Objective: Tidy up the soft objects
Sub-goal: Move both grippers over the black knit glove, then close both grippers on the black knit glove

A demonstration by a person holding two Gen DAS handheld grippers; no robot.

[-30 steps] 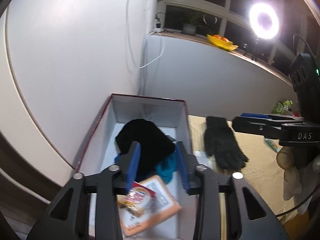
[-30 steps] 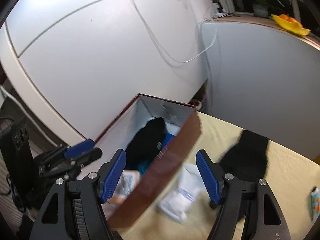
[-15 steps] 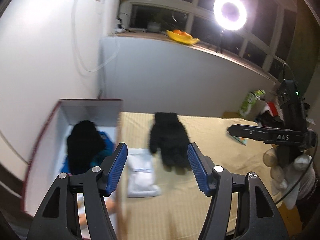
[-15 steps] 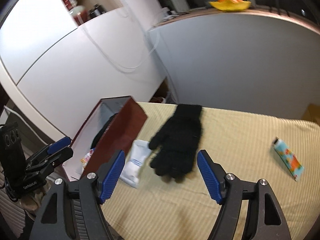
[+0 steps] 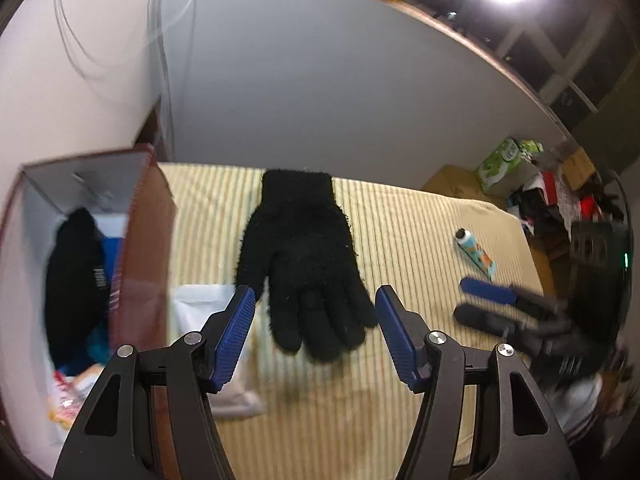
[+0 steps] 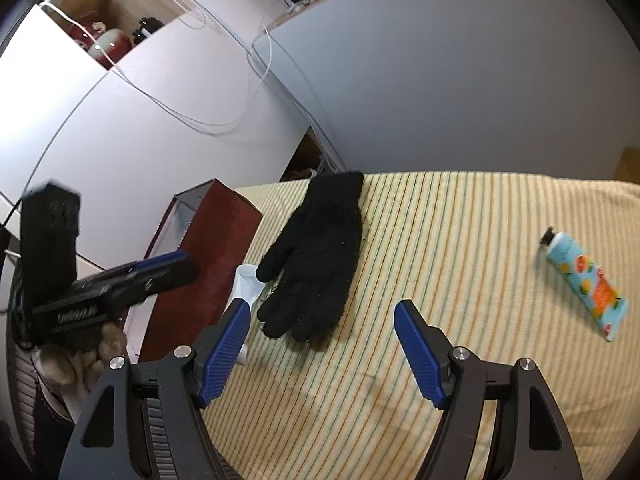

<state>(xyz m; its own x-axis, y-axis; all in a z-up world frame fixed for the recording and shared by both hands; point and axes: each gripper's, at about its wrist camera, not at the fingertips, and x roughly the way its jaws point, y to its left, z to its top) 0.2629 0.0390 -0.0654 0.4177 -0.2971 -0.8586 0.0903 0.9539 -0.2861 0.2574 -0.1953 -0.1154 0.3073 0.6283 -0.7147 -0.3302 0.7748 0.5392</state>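
Note:
A black knit glove [image 5: 302, 256] lies flat on the striped yellow cloth [image 5: 420, 240], fingers toward me; it also shows in the right wrist view [image 6: 316, 252]. My left gripper [image 5: 314, 334] is open and empty, just short of the glove's fingertips. My right gripper [image 6: 322, 346] is open and empty, above the cloth to the glove's right. A dark red box [image 5: 140, 248] at the left holds a black soft item [image 5: 72, 276] and blue-teal fabric. A white soft packet [image 5: 200, 304] lies between box and glove.
A patterned hand-cream tube [image 6: 584, 284] lies on the cloth at the right. Snack packets [image 5: 68, 392] sit in the box's near end. White walls stand close behind the table. Clutter and a green carton [image 5: 504, 160] sit beyond the far right edge.
My left gripper has swung from over the box to the right, opened wide, and now faces the glove. My right gripper has turned right toward the glove and cloth.

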